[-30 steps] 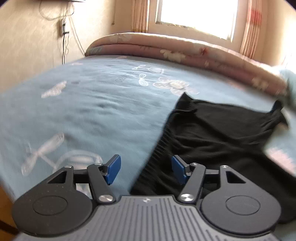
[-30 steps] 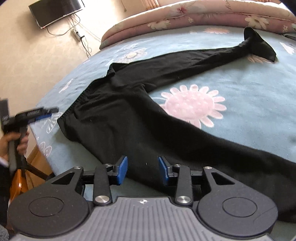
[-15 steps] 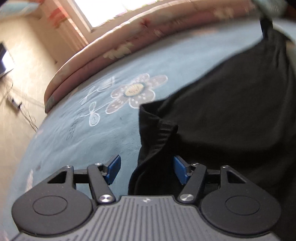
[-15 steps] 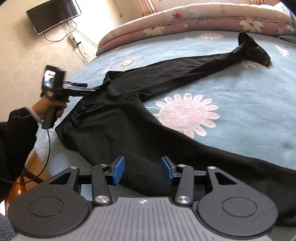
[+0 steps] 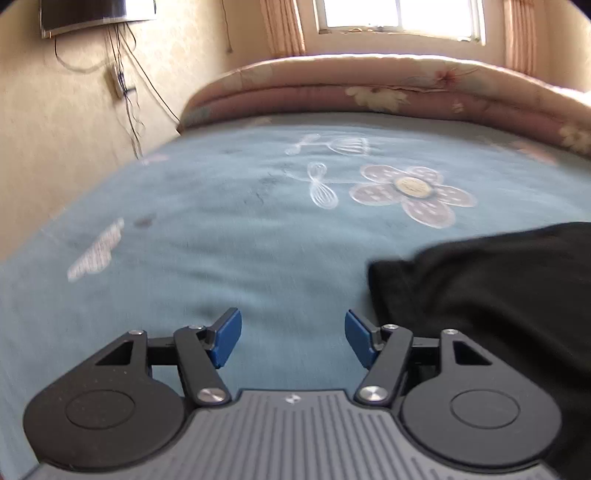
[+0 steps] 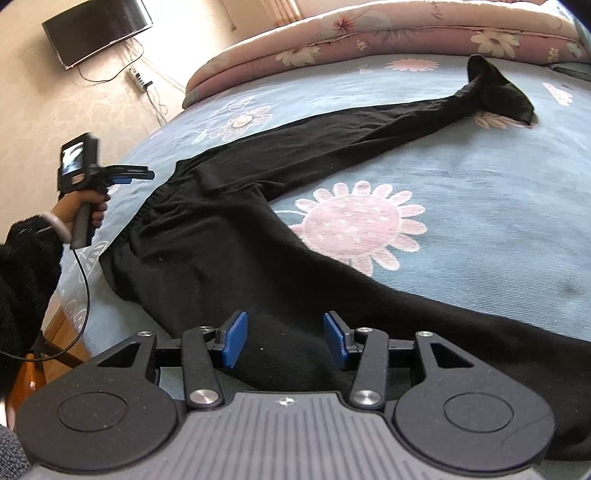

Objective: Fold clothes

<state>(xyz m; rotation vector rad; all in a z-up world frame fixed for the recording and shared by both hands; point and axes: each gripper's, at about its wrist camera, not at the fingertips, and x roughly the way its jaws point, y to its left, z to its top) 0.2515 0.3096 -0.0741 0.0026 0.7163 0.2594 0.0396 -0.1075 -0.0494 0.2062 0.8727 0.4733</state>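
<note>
Black trousers [image 6: 229, 236] lie spread on a blue flowered bedspread [image 6: 480, 206], waistband at centre left of the right wrist view, one leg running to the upper right of the frame, the other crossing to the lower right.

The right gripper [image 6: 282, 339] hangs low at the bottom centre over the near leg, its blue pads [image 6: 233, 339] parted by a moderate gap and widening — dark cloth shows beyond the gap, not pinched.

The left gripper [image 5: 293, 339] shows in its own view over bare bedspread, jaws fairly wide and narrowing, nothing between them; the trousers' edge sits just right of it, at the frame's lower right. In the right wrist view a hand [image 6: 83, 210] holds it at mid left, just beside the waistband.

A pink quilt [image 6: 369, 33] lies rolled across the top, a screen [image 6: 96, 31] on the wall at upper left.
</note>
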